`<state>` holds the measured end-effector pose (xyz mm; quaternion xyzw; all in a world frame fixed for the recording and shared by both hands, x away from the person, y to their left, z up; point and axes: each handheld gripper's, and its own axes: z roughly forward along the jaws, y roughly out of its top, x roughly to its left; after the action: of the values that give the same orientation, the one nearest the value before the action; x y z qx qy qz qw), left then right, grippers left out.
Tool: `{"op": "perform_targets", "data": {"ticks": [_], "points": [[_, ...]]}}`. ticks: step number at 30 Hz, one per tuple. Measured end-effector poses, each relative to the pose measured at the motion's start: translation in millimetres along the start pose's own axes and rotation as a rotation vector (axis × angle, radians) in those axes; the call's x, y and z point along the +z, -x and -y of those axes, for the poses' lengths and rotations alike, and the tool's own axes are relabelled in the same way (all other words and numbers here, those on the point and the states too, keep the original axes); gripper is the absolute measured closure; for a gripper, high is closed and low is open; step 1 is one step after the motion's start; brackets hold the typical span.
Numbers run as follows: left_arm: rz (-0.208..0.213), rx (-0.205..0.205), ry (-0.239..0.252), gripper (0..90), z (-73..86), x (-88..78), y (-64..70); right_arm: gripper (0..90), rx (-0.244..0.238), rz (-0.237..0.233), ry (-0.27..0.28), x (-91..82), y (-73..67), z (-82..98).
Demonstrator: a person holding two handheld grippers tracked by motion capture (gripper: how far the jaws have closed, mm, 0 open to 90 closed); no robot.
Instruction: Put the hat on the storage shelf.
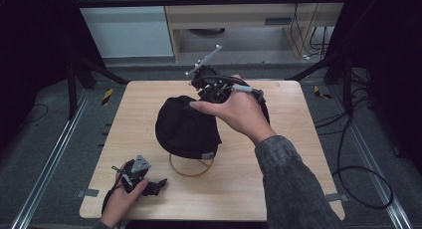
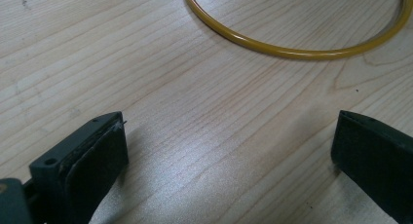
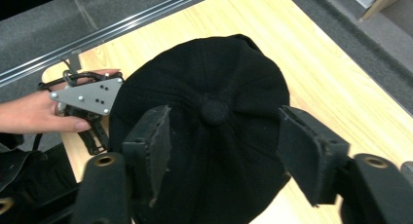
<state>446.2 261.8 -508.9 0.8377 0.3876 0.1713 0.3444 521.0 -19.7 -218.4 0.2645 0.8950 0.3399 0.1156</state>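
Observation:
A black cap [image 1: 185,128] sits in the middle of the wooden table [image 1: 283,154], resting on a yellow ring [image 1: 190,171] that shows under its near edge. My right gripper [image 1: 201,95] hangs just above the cap's far side. In the right gripper view its jaws [image 3: 224,141] are open over the crown [image 3: 219,68], the top button lies between them, and the pads do not touch the cloth. My left gripper [image 1: 158,183] rests near the table's front left corner, open, with only bare wood between its jaws [image 2: 229,156]. The yellow ring [image 2: 292,52] lies a short way ahead of it.
The left gripper's grey plate [image 3: 90,97] and the hand holding it show beyond the cap in the right gripper view. Dark frame posts [image 1: 74,79] flank the table. Cables [image 1: 358,174] trail on the floor at the right. A cabinet [image 1: 234,20] stands behind.

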Motion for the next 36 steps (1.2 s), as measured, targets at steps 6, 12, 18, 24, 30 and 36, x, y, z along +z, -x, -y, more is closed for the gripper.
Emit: {"op": "perform_targets", "data": {"ticks": [6, 12, 18, 24, 30, 36], "points": [[0.000, 0.000, 0.000, 0.0, 0.0, 0.0, 0.0, 26.6, 0.017, 0.034, 0.019, -6.9, 4.3, 5.9], [0.000, 0.001, 0.000, 0.0, 0.1, -0.1, 0.2, 18.5, 0.050, 0.071, 0.041, -16.8, 11.9, 17.5], [0.001, 0.001, -0.002, 0.0, 0.1, -0.2, 0.3, 16.1, 0.087, 0.096, 0.052, -28.0, 22.1, 32.2], [0.001, 0.001, -0.002, 0.0, 0.1, -0.2, 0.3, 13.4, 0.111, 0.115, 0.071, -37.5, 29.0, 46.1], [0.001, 0.000, -0.002, 0.0, 0.1, -0.2, 0.3, 10.9, 0.129, 0.128, 0.103, -43.9, 34.8, 61.0], [0.001, 0.001, -0.002, 0.0, 0.1, -0.1, 0.3, 8.7, 0.143, 0.141, 0.129, -48.8, 39.9, 72.3]]}}
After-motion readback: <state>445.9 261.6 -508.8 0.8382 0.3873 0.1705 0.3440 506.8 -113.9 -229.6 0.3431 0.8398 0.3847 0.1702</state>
